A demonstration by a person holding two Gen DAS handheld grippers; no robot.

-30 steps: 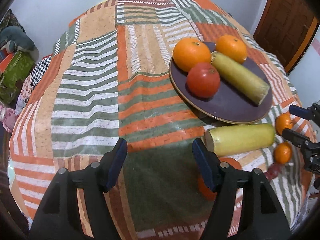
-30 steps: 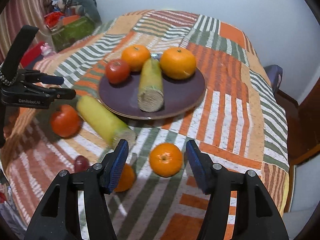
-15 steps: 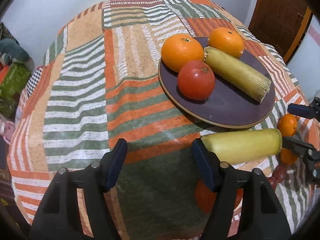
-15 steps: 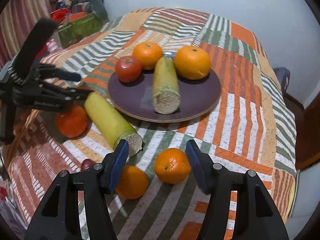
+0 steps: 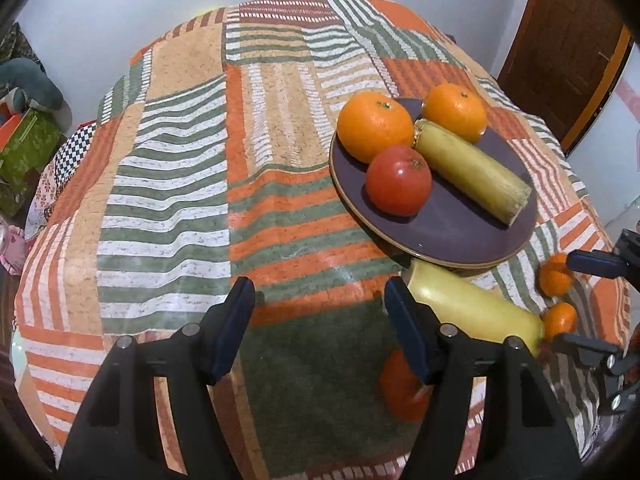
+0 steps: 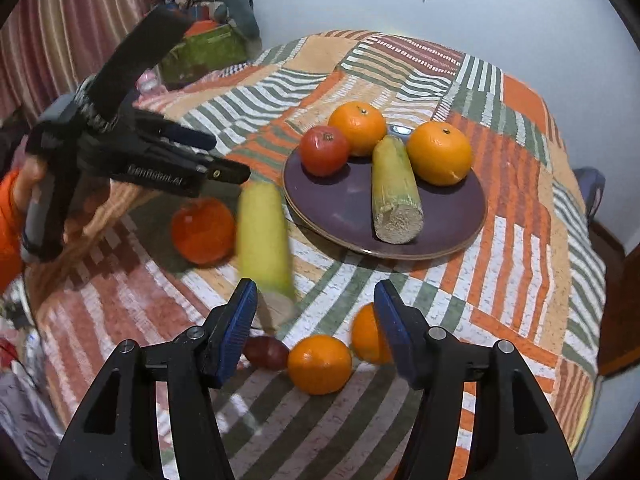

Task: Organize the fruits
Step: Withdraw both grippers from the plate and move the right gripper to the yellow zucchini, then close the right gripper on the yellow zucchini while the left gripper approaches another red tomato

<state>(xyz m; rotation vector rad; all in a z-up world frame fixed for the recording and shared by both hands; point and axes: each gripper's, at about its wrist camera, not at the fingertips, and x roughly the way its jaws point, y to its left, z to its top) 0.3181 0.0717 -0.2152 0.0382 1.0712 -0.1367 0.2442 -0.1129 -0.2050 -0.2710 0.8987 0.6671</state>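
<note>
A dark purple plate (image 5: 448, 236) (image 6: 352, 208) holds two oranges (image 5: 374, 130) (image 5: 454, 112), a red tomato (image 5: 398, 184) and a yellow-green cane piece (image 5: 472, 170). On the cloth beside the plate lie a second cane piece (image 6: 264, 240) (image 5: 472, 308), a red tomato (image 6: 202, 230) (image 5: 402, 392), two small oranges (image 6: 320, 364) (image 6: 368, 340) and a small dark red fruit (image 6: 266, 352). My left gripper (image 5: 320, 326) is open and empty, left of the loose cane piece. My right gripper (image 6: 312, 330) is open and empty above the small oranges.
The round table wears a striped patchwork cloth (image 5: 180, 184). A green box (image 6: 204, 54) and piled cloth items stand beyond the table's left edge. A wooden door (image 5: 568, 40) is at the right. A chair (image 6: 592, 196) stands behind the table.
Both grippers have moved in toward the loose fruits. The loose cane piece now looks blurred in the right wrist view and lies at a changed angle near the plate rim.
</note>
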